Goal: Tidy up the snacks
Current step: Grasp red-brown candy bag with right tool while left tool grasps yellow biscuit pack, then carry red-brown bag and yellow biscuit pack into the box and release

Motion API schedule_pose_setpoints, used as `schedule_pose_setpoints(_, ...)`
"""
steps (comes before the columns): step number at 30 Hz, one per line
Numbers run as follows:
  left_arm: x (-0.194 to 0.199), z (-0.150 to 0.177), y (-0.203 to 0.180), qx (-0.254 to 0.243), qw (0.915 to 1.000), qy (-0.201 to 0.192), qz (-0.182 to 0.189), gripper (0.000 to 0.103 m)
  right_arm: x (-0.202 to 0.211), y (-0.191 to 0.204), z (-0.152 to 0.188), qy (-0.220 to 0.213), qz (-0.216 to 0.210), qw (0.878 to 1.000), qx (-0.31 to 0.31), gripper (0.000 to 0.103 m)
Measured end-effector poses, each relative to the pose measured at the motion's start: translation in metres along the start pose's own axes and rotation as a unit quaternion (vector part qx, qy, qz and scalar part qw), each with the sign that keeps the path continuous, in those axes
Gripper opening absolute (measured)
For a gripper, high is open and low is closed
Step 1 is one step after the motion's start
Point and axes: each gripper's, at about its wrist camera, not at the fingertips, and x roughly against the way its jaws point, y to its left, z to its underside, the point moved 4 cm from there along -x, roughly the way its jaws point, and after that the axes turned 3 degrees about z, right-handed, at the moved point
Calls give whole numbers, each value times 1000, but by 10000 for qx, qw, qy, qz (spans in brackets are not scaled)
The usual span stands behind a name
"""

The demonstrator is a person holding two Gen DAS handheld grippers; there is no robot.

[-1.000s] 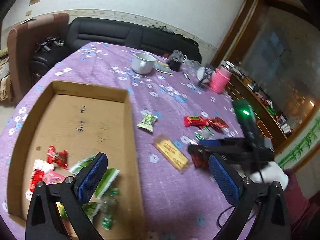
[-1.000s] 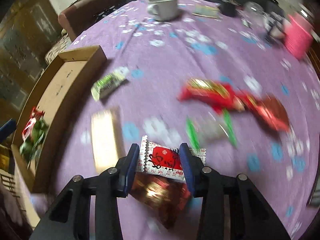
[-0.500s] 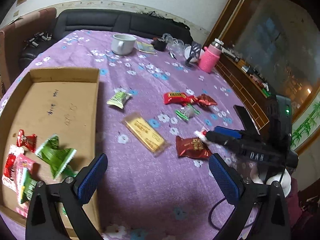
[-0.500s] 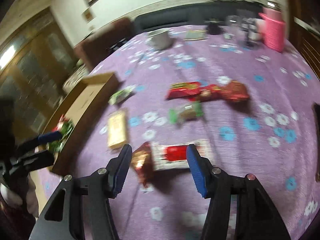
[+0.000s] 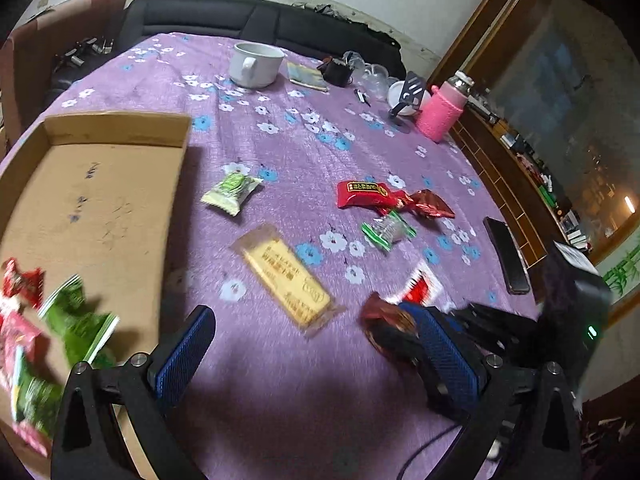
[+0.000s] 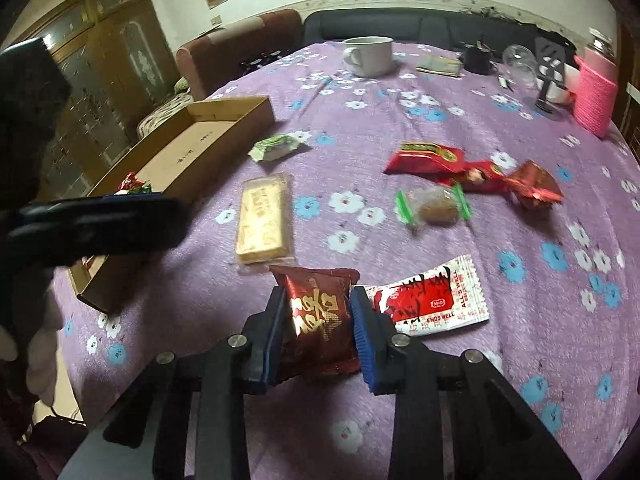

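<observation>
Light: dim indoor, purple cast on the cloth.
Shadows: soft, dark under both grippers.
Glare: foil packet between the right fingers.
Blur: packets left of the left gripper.
Edges: fisheye bend, black corners.

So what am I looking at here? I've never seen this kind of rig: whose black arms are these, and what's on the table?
No robot: a person holds a two-finger gripper in each hand, each with a camera looking along its fingers. In the right camera's picture, the right gripper is closing its blue pads on a dark red snack packet. In the left camera's picture, the left gripper is open and empty. On the purple flowered tablecloth lie loose snacks, including a yellow bar, beside a cardboard box that already holds some packets.
</observation>
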Motion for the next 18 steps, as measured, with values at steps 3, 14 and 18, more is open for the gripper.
schedule_pose_setpoints(3, -19, -8, -5, -144, 9997, 94, -188, 100, 6, -8, 5, -35, 40, 9998, -174, 31)
schedule_pose_setpoints(14, -71, -7, -17, -1353, 9826, 337, -1229, 36, 17, -7, 17, -82, -241, 9995, -170, 40)
schedule_pose_setpoints(18, -65, 0, -17, -1282, 9863, 391, -961, 35, 14, 5, 20, -62, -194, 9997, 107, 50)
